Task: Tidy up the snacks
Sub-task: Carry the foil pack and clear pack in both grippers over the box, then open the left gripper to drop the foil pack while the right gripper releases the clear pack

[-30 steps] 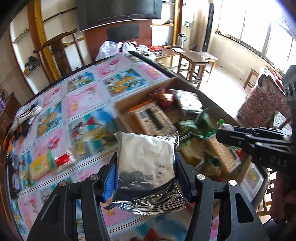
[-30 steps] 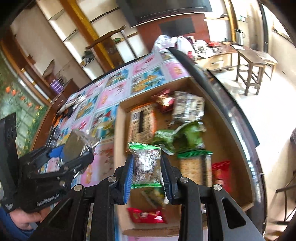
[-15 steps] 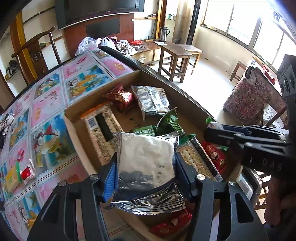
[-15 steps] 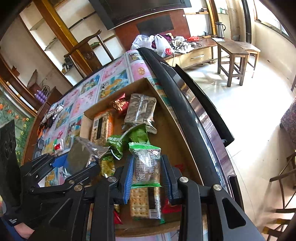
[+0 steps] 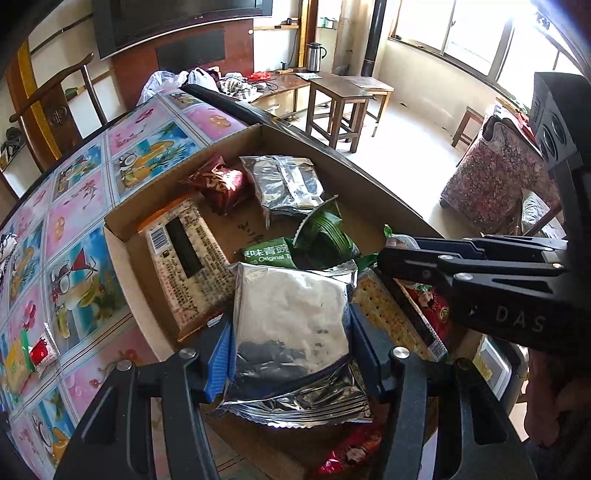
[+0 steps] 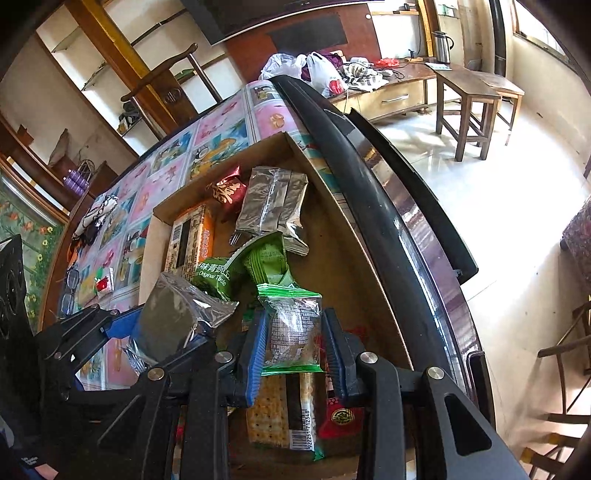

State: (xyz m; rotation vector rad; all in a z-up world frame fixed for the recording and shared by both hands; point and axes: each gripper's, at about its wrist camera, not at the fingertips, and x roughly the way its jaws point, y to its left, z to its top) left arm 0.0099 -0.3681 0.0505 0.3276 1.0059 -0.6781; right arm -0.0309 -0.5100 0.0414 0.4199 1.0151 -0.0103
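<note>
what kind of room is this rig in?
Probably a home living or dining room. A large dark screen hangs on the wall, wooden stools stand on a tiled floor, and a table with a cartoon-print cover carries the cardboard snack tray.

- A lived-in home living room.
- Wall-mounted television (image 5: 177, 22) above a low cabinet (image 6: 391, 96).
- Wooden armchair (image 5: 55, 107), stools (image 5: 343, 103), a kettle (image 5: 316, 57).
- Patterned tablecloth (image 5: 74, 206) on the table.

We are seeing crinkled glossy foil on silver packet (image 5: 291, 328); matt brown cardboard on box (image 5: 122, 254); shiny plastic film on green-edged packet (image 6: 291, 332); glossy printed covering on table (image 5: 74, 206).
</note>
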